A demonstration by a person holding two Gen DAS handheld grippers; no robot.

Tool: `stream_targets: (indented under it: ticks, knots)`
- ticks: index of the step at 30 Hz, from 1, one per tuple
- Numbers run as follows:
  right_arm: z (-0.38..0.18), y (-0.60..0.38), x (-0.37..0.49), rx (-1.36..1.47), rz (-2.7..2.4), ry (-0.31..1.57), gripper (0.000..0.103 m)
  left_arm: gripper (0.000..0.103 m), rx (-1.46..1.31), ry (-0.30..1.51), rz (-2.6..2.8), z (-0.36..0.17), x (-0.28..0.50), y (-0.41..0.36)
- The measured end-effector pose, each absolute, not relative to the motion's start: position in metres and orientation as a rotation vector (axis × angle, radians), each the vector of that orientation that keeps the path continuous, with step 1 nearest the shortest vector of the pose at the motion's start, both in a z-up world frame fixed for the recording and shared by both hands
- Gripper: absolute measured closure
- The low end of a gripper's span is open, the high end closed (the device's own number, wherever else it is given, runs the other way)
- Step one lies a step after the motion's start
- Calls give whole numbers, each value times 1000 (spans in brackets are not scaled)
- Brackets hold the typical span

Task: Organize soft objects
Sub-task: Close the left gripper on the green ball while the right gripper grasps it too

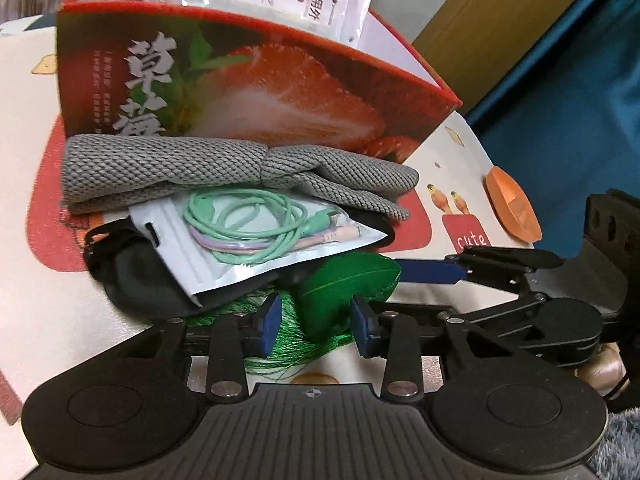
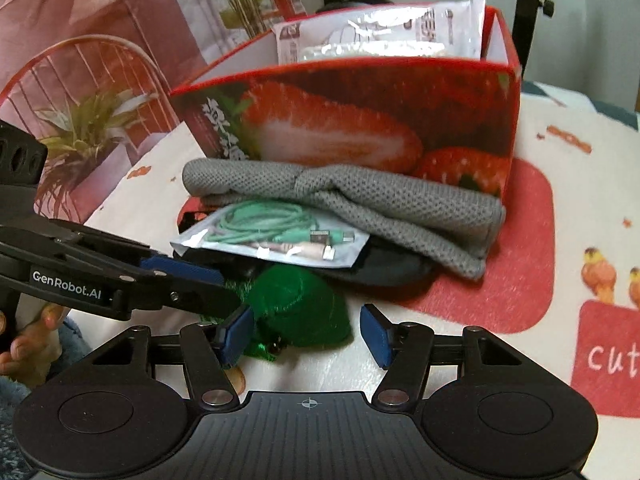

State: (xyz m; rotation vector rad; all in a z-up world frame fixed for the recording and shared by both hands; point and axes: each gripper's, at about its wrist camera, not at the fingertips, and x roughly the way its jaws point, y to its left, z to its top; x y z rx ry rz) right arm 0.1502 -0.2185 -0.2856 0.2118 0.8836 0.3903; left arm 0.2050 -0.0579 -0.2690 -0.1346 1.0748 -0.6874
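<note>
1. Pouch [image 1: 352, 280], green, lies on the bench [image 1: 52, 300] before the box [image 1: 280, 80].
2. Left hand-held gripper [image 1: 316, 322] straddles it, spread.
3. Right hand-held gripper [image 2: 306, 334] is spread beside it.

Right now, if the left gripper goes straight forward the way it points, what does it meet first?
Most likely the green leaf-shaped cushion, lying between the open jaws of the left gripper. Behind it come the cable pouch and black fabric, though depth is unclear.

Grey knit cloth [image 1: 224, 168] lies folded beside green leaf-shaped pouch [image 1: 348, 284].
</note>
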Motion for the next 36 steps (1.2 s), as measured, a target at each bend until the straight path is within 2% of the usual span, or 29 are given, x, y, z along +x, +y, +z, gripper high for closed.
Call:
stream_targets:
  ticks: [4, 12, 14, 29, 36]
  knots:
    - [-295, -219, 152, 240, 390, 914, 53, 66, -143, 1094, -702, -278, 215, -63]
    - [-300, -222, 153, 237, 383, 915, 53, 66, -204, 1116, -706, -288, 225, -63]
    - [-300, -218, 153, 189, 388, 906, 60, 66, -222, 1120, -707, -290, 225, -61]
    - [-299, -208, 153, 109, 430, 877, 67, 68, -267, 1100, -735, -291, 221, -63]
    - [-292, -208, 151, 111, 444, 857, 67, 68, -258, 1048, -744, -272, 216, -59]
